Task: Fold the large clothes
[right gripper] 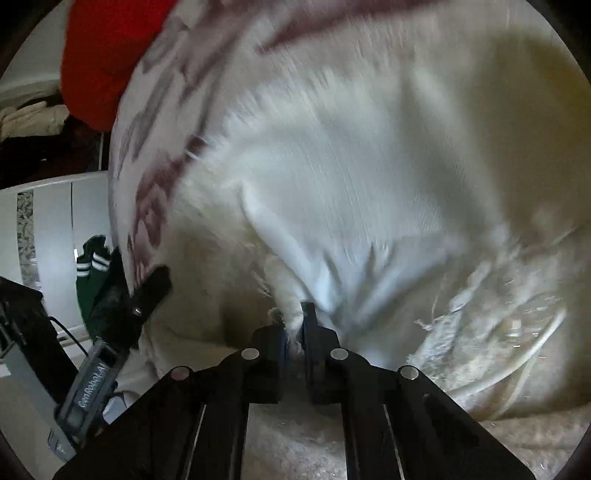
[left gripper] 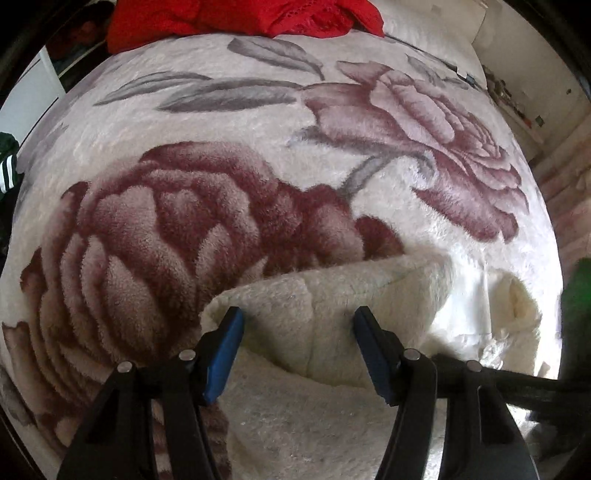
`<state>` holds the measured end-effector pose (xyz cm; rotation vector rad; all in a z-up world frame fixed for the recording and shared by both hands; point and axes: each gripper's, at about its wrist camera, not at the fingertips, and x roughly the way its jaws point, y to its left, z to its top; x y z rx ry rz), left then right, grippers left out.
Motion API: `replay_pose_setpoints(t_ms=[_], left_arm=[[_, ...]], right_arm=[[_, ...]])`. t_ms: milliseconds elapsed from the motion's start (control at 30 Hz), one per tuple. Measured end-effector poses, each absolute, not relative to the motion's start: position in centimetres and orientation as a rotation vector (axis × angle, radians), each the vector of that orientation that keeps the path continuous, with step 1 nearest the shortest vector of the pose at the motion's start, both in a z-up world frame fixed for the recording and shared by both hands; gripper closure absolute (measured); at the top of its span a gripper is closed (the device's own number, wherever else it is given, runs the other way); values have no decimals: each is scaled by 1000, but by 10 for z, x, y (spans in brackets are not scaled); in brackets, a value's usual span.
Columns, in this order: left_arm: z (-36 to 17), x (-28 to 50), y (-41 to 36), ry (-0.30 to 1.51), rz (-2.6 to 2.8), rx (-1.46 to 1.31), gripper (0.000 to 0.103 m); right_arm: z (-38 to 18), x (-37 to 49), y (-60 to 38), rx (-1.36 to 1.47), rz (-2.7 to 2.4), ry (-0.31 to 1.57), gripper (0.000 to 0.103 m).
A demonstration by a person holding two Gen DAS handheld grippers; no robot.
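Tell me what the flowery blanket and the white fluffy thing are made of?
The blanket looks like plush fleece: short, soft pile with a slight sheen and printed roses. The white garment looks like woolly sherpa fleece, nubbly and matte; its smooth white part may be lining.

A bed (left gripper: 443, 40) is carrying everything here, and a plush cream blanket (left gripper: 258, 122) printed with large maroon roses and grey leaves is covering it almost edge to edge. A cream fleece garment (left gripper: 332, 295) is lying on the blanket at the near side, one thick fold rising up. A heap of red cloth (left gripper: 243, 18) is sitting on the blanket at the far end.
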<state>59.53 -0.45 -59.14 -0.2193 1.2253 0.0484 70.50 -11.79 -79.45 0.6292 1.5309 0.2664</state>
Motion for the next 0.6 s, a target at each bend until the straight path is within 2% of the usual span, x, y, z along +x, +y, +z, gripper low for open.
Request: replay_pose_setpoints(t_ms=[167,267,333,400,433,467,500,533,600], left_arm=[[-582,601,1,1204,44,-239,43],[-574,604,0,1213,46,-220,43],[-565,603,-6,1210,32,-186,43],[-555,599,-15,1193,11,-152,43],[-552,598,-23,1192,-11,-132,43],[-550,597,-32,1189,-38,-111,43],[-550,597,-41,1187,-59,-90,43],[-552,599,-51,1190,-70,-70,43],[-561,604,-70,1207,-103,-50,43]], right_arm=[[-753,727,-139,587,181,1402,96],[-769,744,-146,591,137,1449,95],[-785,750,-147,632,210,1559,95],[-766,740,-172,705,191,1536,87],[-754,734,-186,735,191,1503,76],[-742,728,-202,741,165,1475,59],[-730,720,-220,734,124,1444,53],[-722,714,-234,721,82,1422,49],[-718,708,-257,665,15,1429,49]])
